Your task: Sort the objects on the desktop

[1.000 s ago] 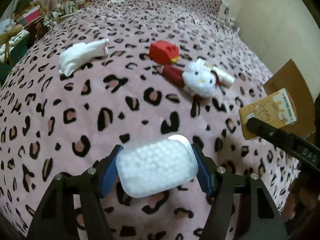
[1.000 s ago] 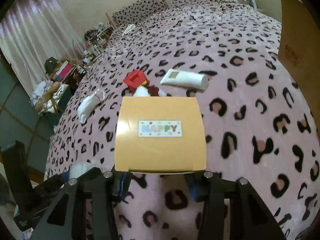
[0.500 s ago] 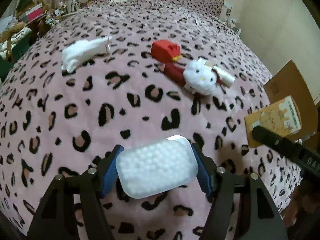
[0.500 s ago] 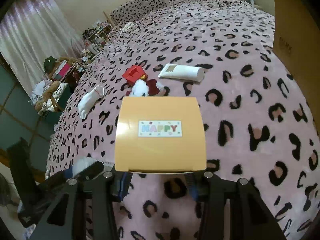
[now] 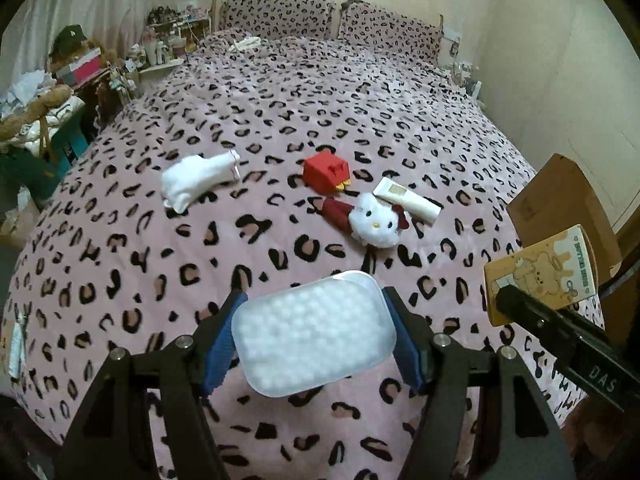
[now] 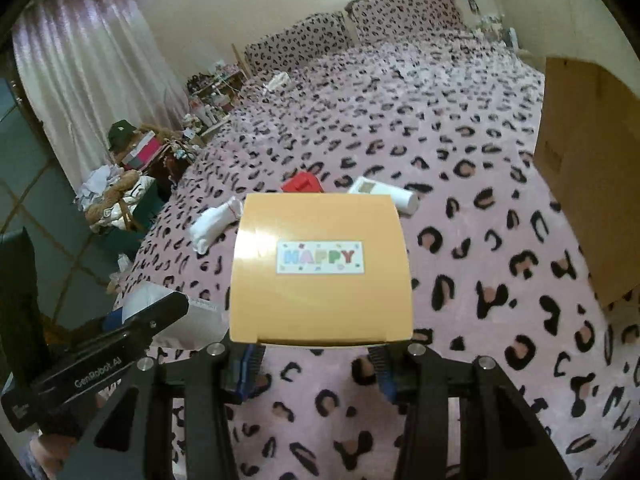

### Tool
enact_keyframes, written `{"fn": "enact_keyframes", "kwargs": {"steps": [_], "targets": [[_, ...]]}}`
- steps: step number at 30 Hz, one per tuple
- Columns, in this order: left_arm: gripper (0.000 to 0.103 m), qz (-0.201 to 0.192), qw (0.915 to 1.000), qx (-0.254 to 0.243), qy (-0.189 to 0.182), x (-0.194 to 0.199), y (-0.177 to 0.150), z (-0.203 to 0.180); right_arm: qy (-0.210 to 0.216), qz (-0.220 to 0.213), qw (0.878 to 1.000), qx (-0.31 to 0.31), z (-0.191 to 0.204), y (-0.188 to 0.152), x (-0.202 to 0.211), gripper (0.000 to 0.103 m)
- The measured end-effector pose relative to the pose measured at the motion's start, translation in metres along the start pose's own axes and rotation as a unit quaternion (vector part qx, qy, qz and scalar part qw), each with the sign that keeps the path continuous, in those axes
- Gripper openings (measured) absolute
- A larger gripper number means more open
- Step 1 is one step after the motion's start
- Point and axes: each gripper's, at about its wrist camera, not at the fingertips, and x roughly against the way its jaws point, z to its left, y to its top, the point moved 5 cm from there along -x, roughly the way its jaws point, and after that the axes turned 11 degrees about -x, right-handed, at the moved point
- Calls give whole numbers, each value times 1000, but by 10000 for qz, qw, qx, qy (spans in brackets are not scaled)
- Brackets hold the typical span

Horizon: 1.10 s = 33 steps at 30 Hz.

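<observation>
My left gripper (image 5: 314,340) is shut on a clear plastic case of white beads (image 5: 312,336), held above the leopard-print bed (image 5: 200,240). My right gripper (image 6: 316,364) is shut on a yellow box (image 6: 320,268) with a "HAPPY" label; the same yellow box (image 5: 540,280) shows at the right of the left wrist view. On the bed lie a white sock (image 5: 196,178), a red box (image 5: 326,172), a white cat plush (image 5: 372,224) and a white tube (image 5: 408,200). In the right wrist view the sock (image 6: 214,224), red box (image 6: 302,182) and tube (image 6: 384,192) peek out behind the yellow box.
A brown cardboard box (image 5: 560,204) stands at the bed's right edge, seen large as cardboard (image 6: 588,200) in the right wrist view. Cluttered shelves and bags (image 5: 52,92) line the left side. Pillows (image 5: 332,24) lie at the far end.
Both grippers have risen with their loads; the bed and its objects look farther away and more of the room shows. Both grips are unchanged.
</observation>
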Motion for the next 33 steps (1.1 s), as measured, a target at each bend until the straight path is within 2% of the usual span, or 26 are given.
{"fn": "enact_keyframes", "kwargs": {"steps": [7,17,25,33], "targets": [[68,-123,9999,15,68,32,0,3,64,-138,9995,277,25,-5,31,47],[68,-197,9997,34,171,66,-15,5,119,-171,9989,415,43,-25,54,47],[68,-164,9997,-6,173,71,-21,-1,35,-171,9990,413,39,-33,61,47],[68,-96,9998,-126,73,67,-19,-25,-65,-196,9993,310,22,-31,70,47]]}}
